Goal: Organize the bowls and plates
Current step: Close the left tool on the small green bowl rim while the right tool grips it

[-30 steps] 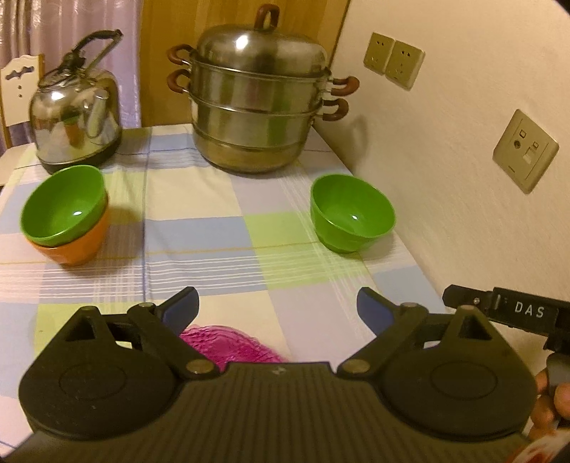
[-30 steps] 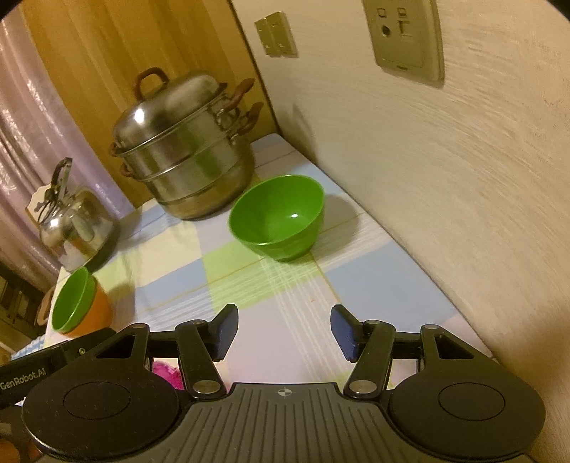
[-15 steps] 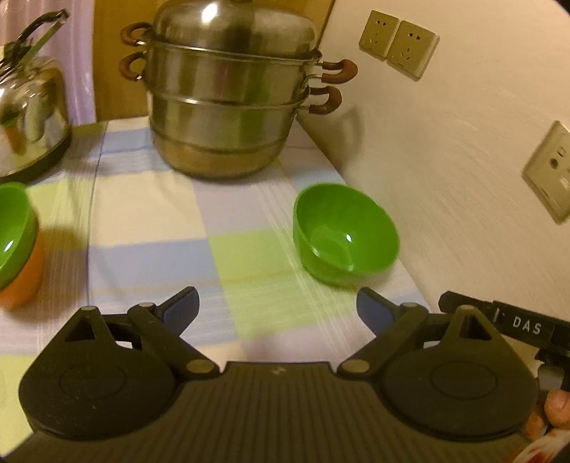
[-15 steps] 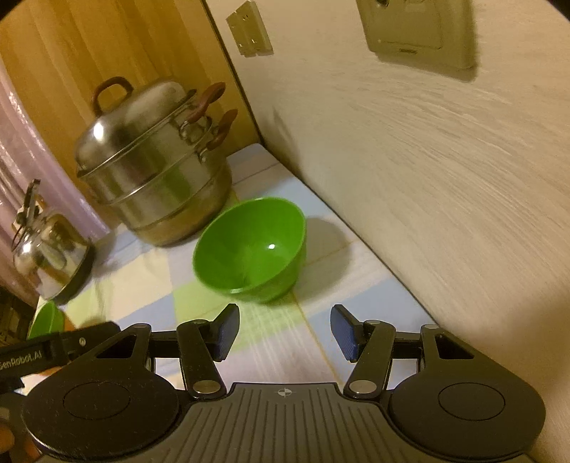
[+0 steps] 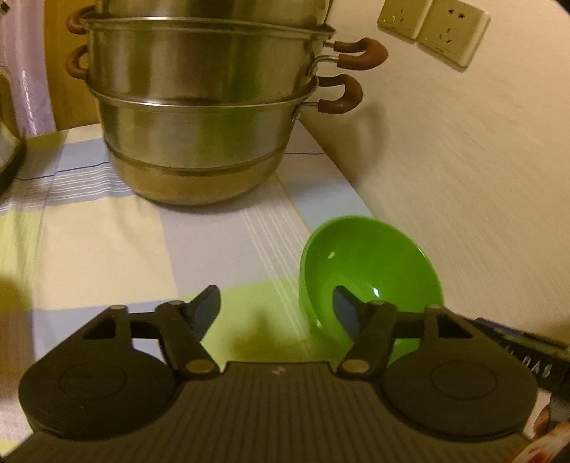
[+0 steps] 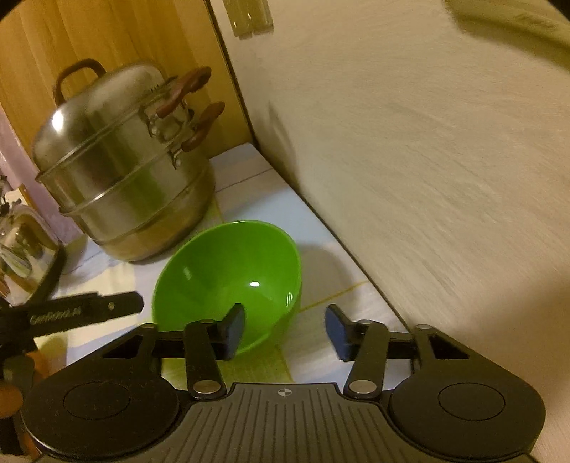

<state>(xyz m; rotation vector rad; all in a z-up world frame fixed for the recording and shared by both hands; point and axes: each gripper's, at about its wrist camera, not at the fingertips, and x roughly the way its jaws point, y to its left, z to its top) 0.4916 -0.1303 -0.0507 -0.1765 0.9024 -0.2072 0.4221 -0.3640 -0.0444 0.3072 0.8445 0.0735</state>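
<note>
A green bowl [image 5: 370, 263] [image 6: 228, 267] stands upright on the checked tablecloth [image 5: 107, 242], close to the wall. My left gripper [image 5: 276, 308] hangs low at its left side. Its right finger reaches over the bowl's inside and its left finger is clear of the outside, so the left rim lies between the closing jaws, untouched by the left pad. My right gripper [image 6: 285, 329] straddles the bowl's right rim in the same way, its jaws closing too, with a gap on the outer side. Each view shows part of the other gripper's body at its edge.
A large stacked steel steamer pot [image 5: 199, 117] [image 6: 121, 178] with brown handles stands just behind the bowl. A shiny kettle [image 6: 21, 256] sits at the far left. The pale wall [image 5: 481, 171] with sockets [image 5: 431, 32] runs right beside the bowl.
Both grippers moved forward and down to the green bowl, and their jaws narrowed. The stacked green and orange bowls and the purple plate have dropped out of view.
</note>
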